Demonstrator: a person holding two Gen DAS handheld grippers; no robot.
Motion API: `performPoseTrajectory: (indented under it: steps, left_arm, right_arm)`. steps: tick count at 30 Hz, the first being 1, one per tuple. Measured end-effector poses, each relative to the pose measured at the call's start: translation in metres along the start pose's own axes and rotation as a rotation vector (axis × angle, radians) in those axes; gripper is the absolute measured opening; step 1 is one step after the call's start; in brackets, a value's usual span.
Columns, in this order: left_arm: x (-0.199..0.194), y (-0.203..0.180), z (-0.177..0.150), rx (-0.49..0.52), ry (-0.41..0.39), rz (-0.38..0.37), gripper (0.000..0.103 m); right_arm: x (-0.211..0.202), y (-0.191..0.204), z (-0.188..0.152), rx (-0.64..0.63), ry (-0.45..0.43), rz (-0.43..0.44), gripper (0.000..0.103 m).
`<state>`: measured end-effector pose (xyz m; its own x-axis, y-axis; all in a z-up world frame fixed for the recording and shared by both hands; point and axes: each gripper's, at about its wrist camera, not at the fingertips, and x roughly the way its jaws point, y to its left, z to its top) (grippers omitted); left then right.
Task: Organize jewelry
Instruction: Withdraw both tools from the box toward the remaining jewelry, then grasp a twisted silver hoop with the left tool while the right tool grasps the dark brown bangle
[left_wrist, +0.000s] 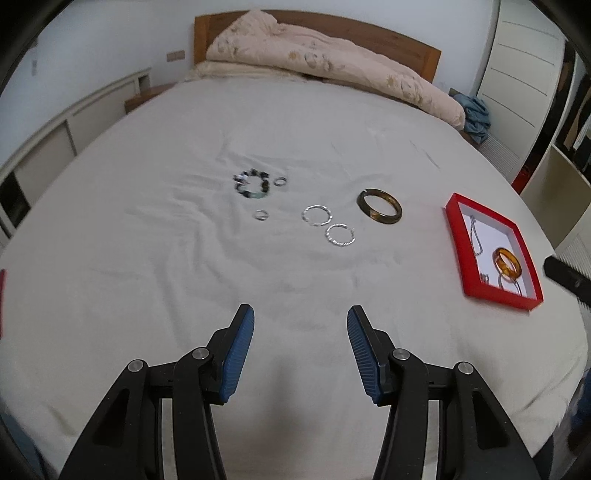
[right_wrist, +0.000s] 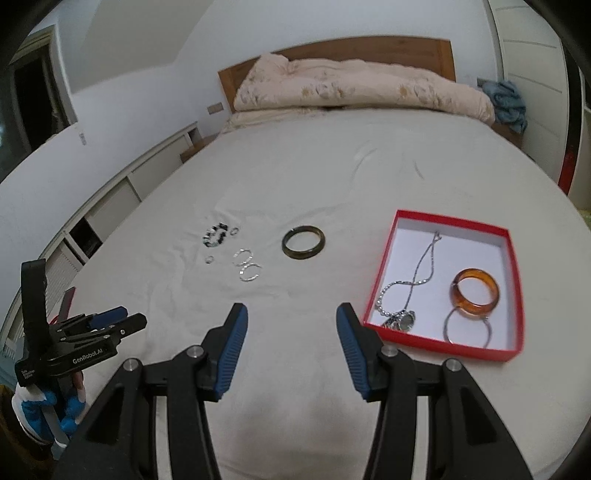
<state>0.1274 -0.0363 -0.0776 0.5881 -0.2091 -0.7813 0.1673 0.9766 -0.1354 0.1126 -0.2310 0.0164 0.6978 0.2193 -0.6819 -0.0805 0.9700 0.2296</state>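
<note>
Loose jewelry lies on the white bed sheet (left_wrist: 147, 258): a dark beaded bracelet (left_wrist: 252, 183), two small rings (left_wrist: 280, 181) (left_wrist: 261, 215), two thin silver hoops (left_wrist: 317, 215) (left_wrist: 340, 234) and a dark olive bangle (left_wrist: 379, 206) (right_wrist: 303, 242). A red box (left_wrist: 455, 229) (right_wrist: 380, 288) on the right holds an amber bangle (right_wrist: 474, 293), a silver necklace (right_wrist: 417, 280) and a thin hoop (right_wrist: 468, 328). My left gripper (left_wrist: 300, 319) is open and empty, short of the jewelry; it also shows in the right wrist view (right_wrist: 122, 317). My right gripper (right_wrist: 291, 314) is open and empty, just left of the box.
A folded pink quilt (left_wrist: 314, 62) lies against the wooden headboard (left_wrist: 406, 40). White cabinets (left_wrist: 55, 136) run along the left of the bed. A blue cloth (left_wrist: 476, 118) sits at the far right corner. A wardrobe (left_wrist: 524, 74) stands on the right.
</note>
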Motion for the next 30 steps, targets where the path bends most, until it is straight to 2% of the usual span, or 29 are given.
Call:
performPoseTrajectory:
  steps: [7, 12, 17, 21, 26, 30]
  left_arm:
    - [0.075, -0.007, 0.037, -0.054, 0.038, -0.048, 0.045]
    - [0.116, -0.013, 0.051, -0.081, 0.069, -0.075, 0.040]
    - [0.145, -0.018, 0.057, -0.081, 0.105, -0.098, 0.028]
    - [0.156, -0.021, 0.058, -0.053, 0.108, -0.099, 0.024]
    - [0.159, -0.024, 0.056, -0.023, 0.098, -0.086, 0.009]
    - [0.156, -0.021, 0.053, -0.023, 0.083, -0.098, 0.007]
  right_arm:
    - [0.069, -0.015, 0.020, 0.023, 0.050, -0.004, 0.048]
    - [0.115, -0.020, 0.039, 0.026, 0.068, -0.006, 0.048]
    - [0.160, -0.025, 0.060, 0.027, 0.084, -0.024, 0.048]
    - [0.195, -0.035, 0.071, 0.062, 0.109, -0.045, 0.048]
    - [0.229, -0.041, 0.074, 0.082, 0.154, -0.069, 0.047]
    - [0.250, -0.044, 0.072, 0.082, 0.188, -0.094, 0.046]
